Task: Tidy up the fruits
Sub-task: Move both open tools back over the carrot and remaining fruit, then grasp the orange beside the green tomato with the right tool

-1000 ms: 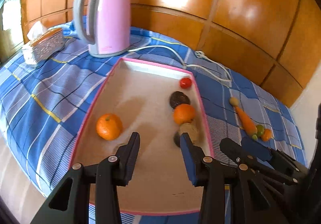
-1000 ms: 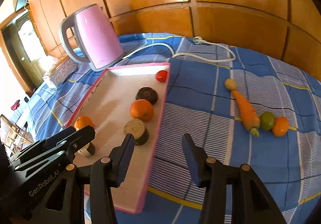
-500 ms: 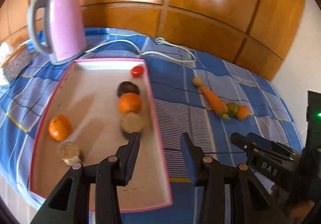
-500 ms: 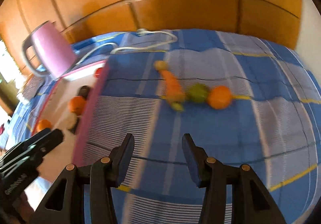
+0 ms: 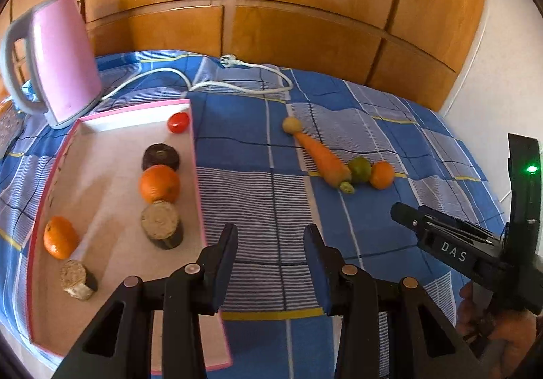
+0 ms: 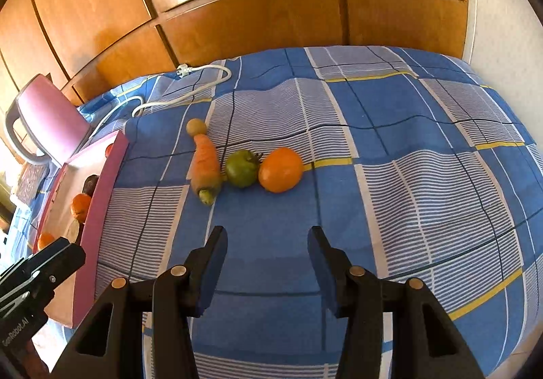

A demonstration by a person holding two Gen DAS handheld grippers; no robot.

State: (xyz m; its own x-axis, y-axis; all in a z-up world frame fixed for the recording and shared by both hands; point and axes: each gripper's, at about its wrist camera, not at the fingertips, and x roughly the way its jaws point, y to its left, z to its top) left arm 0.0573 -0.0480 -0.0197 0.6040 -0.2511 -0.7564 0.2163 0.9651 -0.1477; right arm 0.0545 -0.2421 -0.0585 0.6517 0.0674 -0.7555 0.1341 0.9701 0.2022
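Both grippers have been swinging away from the pink tray (image 5: 198,175) toward the loose produce on the blue checked cloth (image 6: 390,148). A second ago the left gripper (image 5: 269,253) was hanging over the tray floor; now it is hovering over the striped patch of cloth just beside the tray's right rim. The right gripper (image 6: 266,255) was pointing at that rim and is now facing the row of produce, which is sitting ahead of its fingertips and nearly centred between them. This is probably the start of the next pick, with the right gripper best placed for it.

Both grippers are spread wide and holding nothing.

The row is lying on the cloth well apart from the tray. An orange fruit (image 6: 281,169) is sitting at the right end, round and smooth. A green fruit (image 6: 241,168) with a small dark stem is touching it on the left. A carrot (image 6: 204,164) is lying beside the green fruit, thick end toward the camera, and a small tan ball (image 6: 195,126) is resting at its far tip.

Inside the tray, two oranges (image 5: 158,184), a small red fruit (image 5: 178,122), a dark round piece (image 5: 160,156) and two pale cut-ended cylinders (image 5: 161,223) are already sitting. A pink kettle (image 5: 56,60) is standing behind the tray, its white cord (image 5: 237,85) trailing across the cloth.
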